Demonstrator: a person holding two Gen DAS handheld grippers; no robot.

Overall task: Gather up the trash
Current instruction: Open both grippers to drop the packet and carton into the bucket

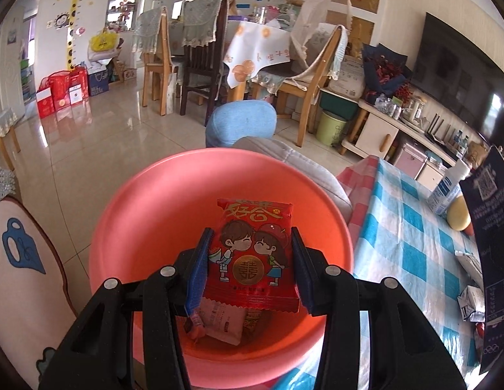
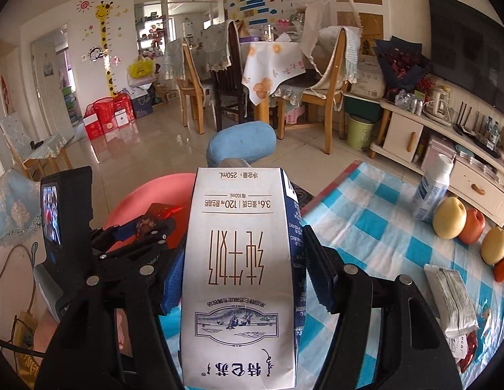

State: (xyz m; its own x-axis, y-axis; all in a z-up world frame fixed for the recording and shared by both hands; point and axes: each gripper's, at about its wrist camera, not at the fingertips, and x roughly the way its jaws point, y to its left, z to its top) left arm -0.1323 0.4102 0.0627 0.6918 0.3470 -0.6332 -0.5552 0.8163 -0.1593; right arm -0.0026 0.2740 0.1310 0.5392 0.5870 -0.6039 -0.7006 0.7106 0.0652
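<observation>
My left gripper (image 1: 250, 248) is shut on a red snack packet (image 1: 252, 256) with a cartoon couple, held over the pink basin (image 1: 131, 227). Several wrappers (image 1: 221, 321) lie in the basin's bottom. My right gripper (image 2: 240, 256) is shut on a white and blue 250 mL milk carton (image 2: 239, 279), upside down, above the checked tablecloth (image 2: 375, 227). The pink basin (image 2: 138, 201) and the left gripper with its red packet (image 2: 161, 214) show to the left in the right wrist view. The carton shows at the right edge of the left wrist view (image 1: 492, 243).
On the table lie a white plastic bottle (image 2: 430, 191), pears (image 2: 450, 216), an apple (image 2: 472, 226), a white wrapper (image 2: 453, 299) and a crumpled small carton (image 1: 471, 302). A blue and grey cushion (image 1: 240, 123) sits behind the basin. A green bin (image 1: 331, 128) stands near the chairs.
</observation>
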